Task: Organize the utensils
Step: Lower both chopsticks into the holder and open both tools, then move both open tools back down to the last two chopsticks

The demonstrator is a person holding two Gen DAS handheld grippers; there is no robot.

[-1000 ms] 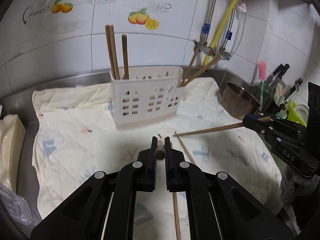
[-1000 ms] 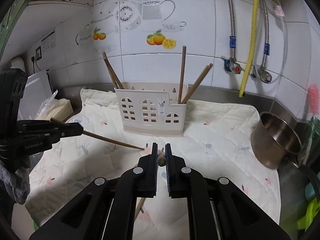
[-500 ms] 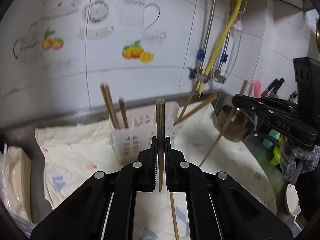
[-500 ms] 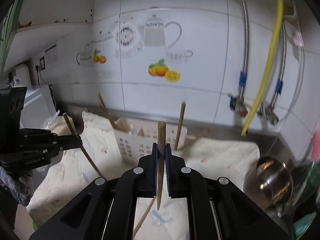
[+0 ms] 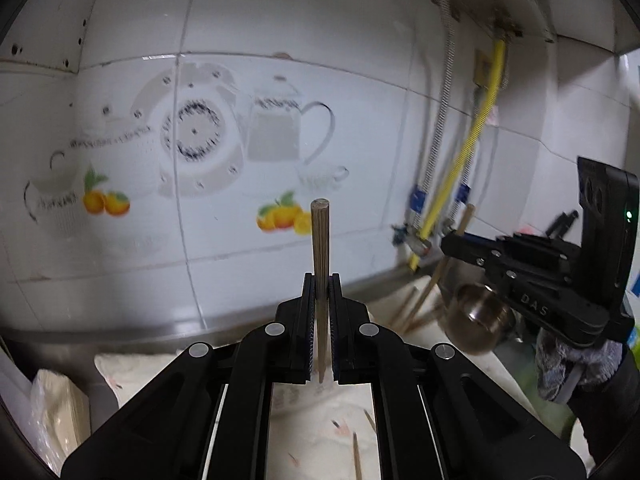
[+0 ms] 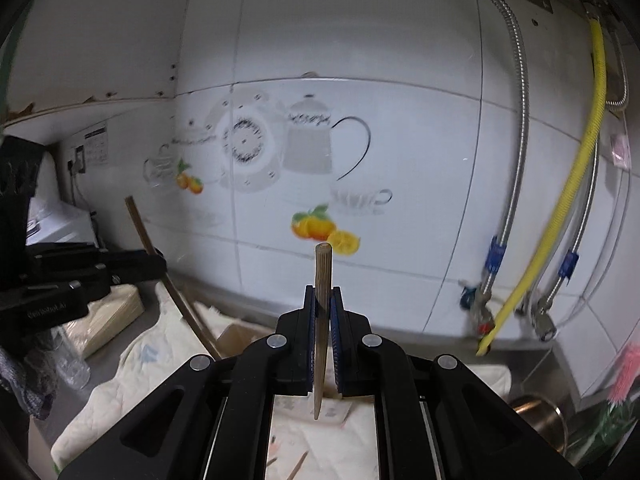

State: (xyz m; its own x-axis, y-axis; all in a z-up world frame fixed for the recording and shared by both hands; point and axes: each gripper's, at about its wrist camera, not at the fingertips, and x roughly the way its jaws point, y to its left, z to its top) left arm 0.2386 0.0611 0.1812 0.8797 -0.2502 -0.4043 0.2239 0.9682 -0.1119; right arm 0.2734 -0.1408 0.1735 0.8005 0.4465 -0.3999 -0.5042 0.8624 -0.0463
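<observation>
We hold a wooden chopstick (image 5: 321, 264) upright in the left gripper (image 5: 321, 300) and another chopstick (image 6: 321, 312) in the right gripper (image 6: 322, 312), both raised above the quilted cloth (image 6: 152, 356) and facing the tiled wall. Each pair of jaws is clamped tight on its stick. Next, we judge, comes lowering both, tips down, into the white utensil caddy (image 6: 236, 334).

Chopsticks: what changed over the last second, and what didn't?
Both tools rose from the cloth. The left tool and right tool each carried a chopstick up, tipping it from flat to upright. Both grips stayed shut; spare chopsticks remain on the cloth.
</observation>
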